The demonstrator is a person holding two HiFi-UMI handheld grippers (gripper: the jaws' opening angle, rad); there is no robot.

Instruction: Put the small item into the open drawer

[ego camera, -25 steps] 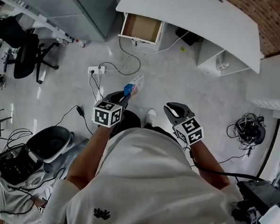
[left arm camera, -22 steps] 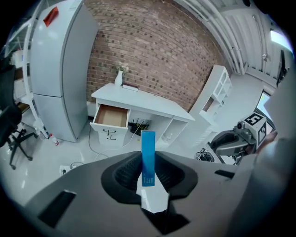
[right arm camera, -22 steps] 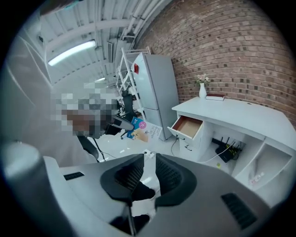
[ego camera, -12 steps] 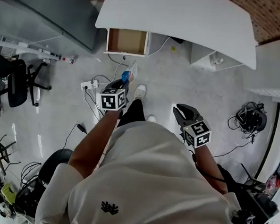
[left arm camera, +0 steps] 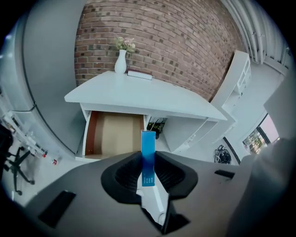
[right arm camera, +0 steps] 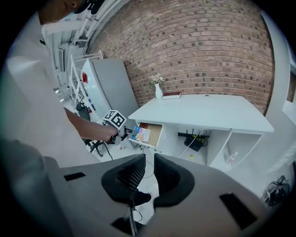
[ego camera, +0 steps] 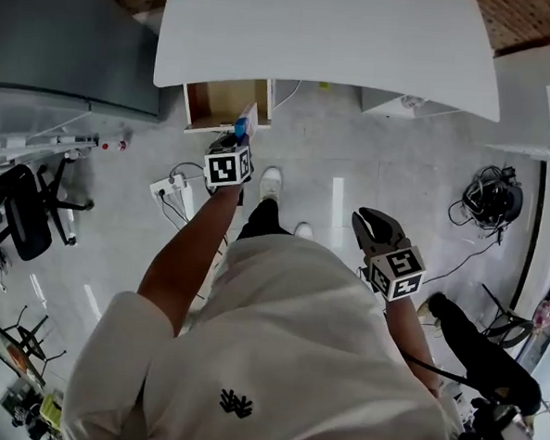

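**Blue packet held at the open drawer**

The white desk (ego camera: 332, 41) spans the top of the head view. Its open drawer (ego camera: 212, 102) is pulled out under the left end and shows a brown bottom. The left gripper (ego camera: 240, 136) is stretched out to the drawer's front. Its jaws pinch a slim blue-and-white packet (left arm camera: 148, 150), which stands upright just at the drawer's right front corner. The right gripper (ego camera: 372, 225) hangs well back beside the person, jaws slightly apart with nothing between them.

Head view steeply down over left claw (ego camera: 239, 138) and right claw (ego camera: 371, 226), left gripper view near drawer (left arm camera: 113, 135) ahead, right gripper view farther back, all share tabletop (left arm camera: 138, 95).
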